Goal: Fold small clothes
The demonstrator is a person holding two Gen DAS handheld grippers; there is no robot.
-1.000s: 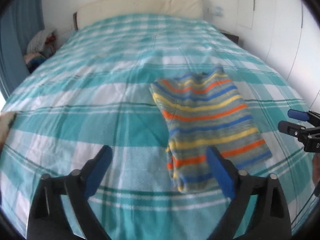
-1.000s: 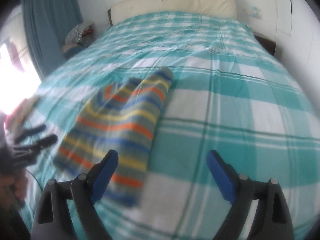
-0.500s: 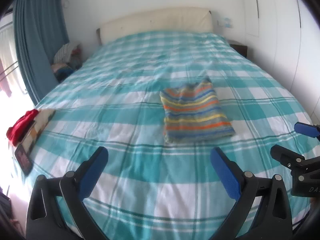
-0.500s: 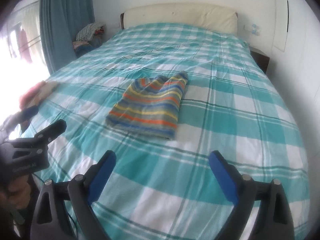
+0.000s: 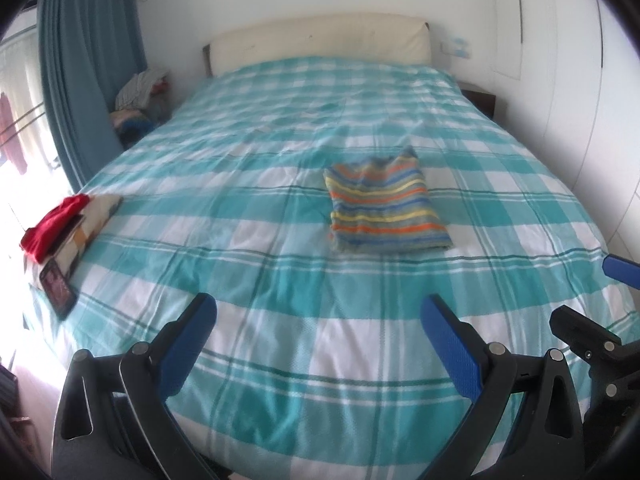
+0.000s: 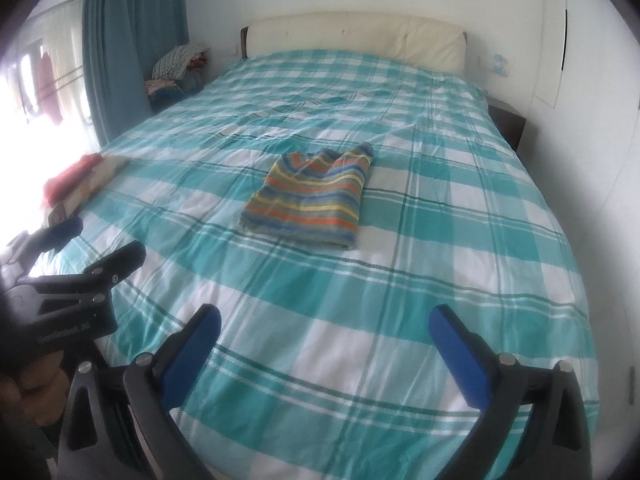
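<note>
A folded striped garment (image 5: 386, 210) in orange, yellow, blue and grey lies flat in the middle of the teal checked bed (image 5: 280, 280); it also shows in the right wrist view (image 6: 312, 200). My left gripper (image 5: 318, 312) is open and empty, held well back from the garment near the foot of the bed. My right gripper (image 6: 324, 324) is open and empty, also well back. Each gripper shows at the edge of the other's view: the right one (image 5: 600, 300) and the left one (image 6: 96, 244).
A red cloth (image 5: 54, 220) lies on a patterned folded item (image 5: 86, 224) at the bed's left edge, with a dark phone-like slab (image 5: 58, 288) beside it. A clothes pile (image 5: 138, 92) sits by the blue curtain (image 5: 88, 60). A cream headboard (image 5: 320, 44) and a dark nightstand (image 5: 478, 100) stand at the far end.
Both grippers have drawn back and up from the garment, which now lies farther away and untouched. More of the bed and room is in view.
</note>
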